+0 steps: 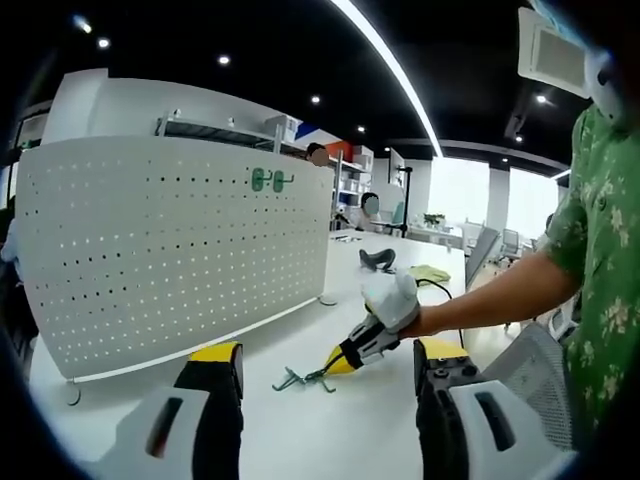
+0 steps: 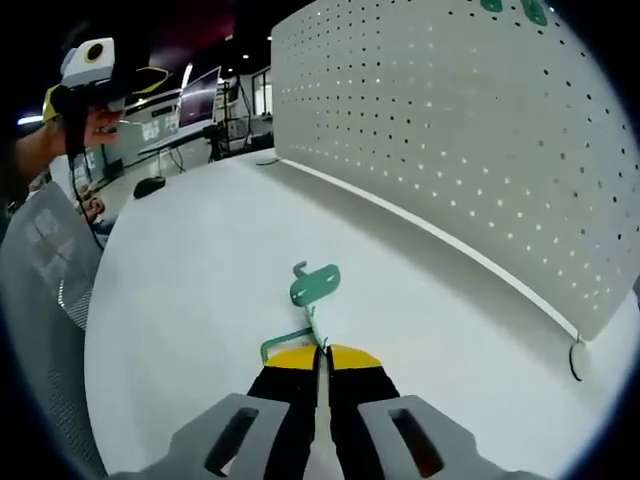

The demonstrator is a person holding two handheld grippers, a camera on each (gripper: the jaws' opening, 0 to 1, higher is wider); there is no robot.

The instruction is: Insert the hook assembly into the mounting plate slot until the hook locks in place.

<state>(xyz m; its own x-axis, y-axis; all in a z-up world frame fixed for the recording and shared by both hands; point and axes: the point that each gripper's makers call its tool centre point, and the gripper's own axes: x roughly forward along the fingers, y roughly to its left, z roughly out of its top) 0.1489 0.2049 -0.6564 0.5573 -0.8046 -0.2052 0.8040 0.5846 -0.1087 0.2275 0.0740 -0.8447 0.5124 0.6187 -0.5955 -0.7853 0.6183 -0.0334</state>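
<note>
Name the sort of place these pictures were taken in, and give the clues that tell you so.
Probably an open-plan office or lab. A long white table carries a white perforated pegboard panel, grey mesh office chairs stand beside it, and strip ceiling lights run over further desks and shelves behind.

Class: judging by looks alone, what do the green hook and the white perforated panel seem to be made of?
Green hook: seemingly bent sheet metal and wire, green coated; thin flat plate, crisp bends. White perforated panel: probably painted sheet metal, matte; thin, even rows of punched holes. The right claw grips the hook.
</note>
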